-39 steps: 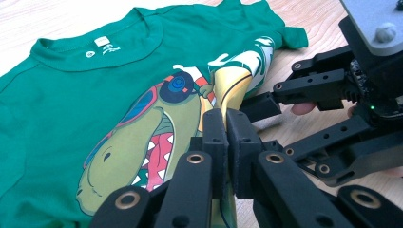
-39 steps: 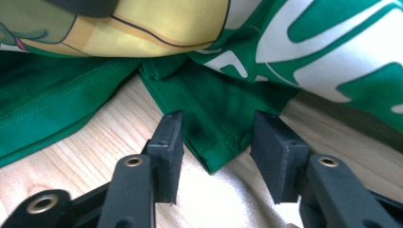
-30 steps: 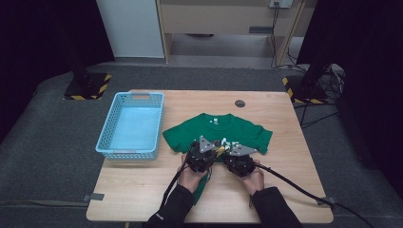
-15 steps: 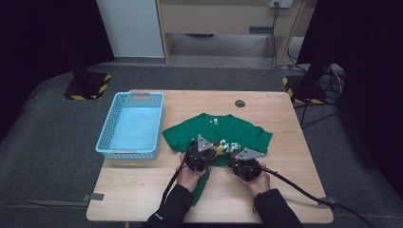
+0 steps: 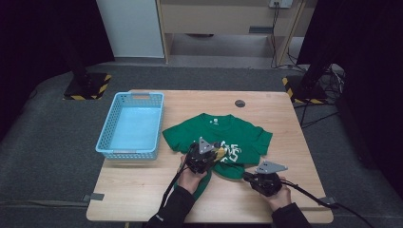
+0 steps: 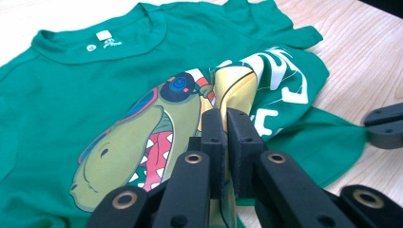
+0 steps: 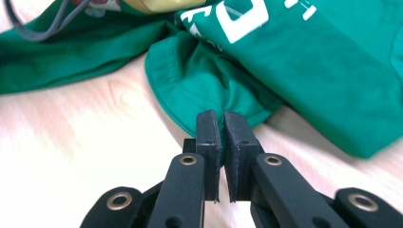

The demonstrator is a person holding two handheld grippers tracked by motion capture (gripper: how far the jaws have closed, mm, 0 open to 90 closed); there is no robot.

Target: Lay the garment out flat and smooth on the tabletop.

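A green T-shirt [image 5: 228, 130] with a cartoon dinosaur print [image 6: 123, 142] lies face up on the wooden table [image 5: 138, 190], collar toward the far side. My left gripper [image 5: 217, 154] sits over the print and is shut on a raised fold of the T-shirt [image 6: 237, 90], yellow printed cloth showing between its jaws [image 6: 223, 118]. My right gripper [image 5: 247, 176] is down at the shirt's near right corner, shut on the edge of the T-shirt's hem [image 7: 209, 90], creases running to its tips [image 7: 221, 118]. The right gripper [image 6: 385, 126] also shows in the left gripper view.
A light blue plastic basket [image 5: 102, 138] stands on the table left of the shirt. A small dark round disc [image 5: 240, 103] lies near the far edge. Cables [image 5: 309, 192] trail from both grippers toward the person. Bare wood lies along the near edge.
My right gripper has moved right and toward the near edge, off the print and out to the shirt's corner. The left gripper has stayed on the print, holding its fold.
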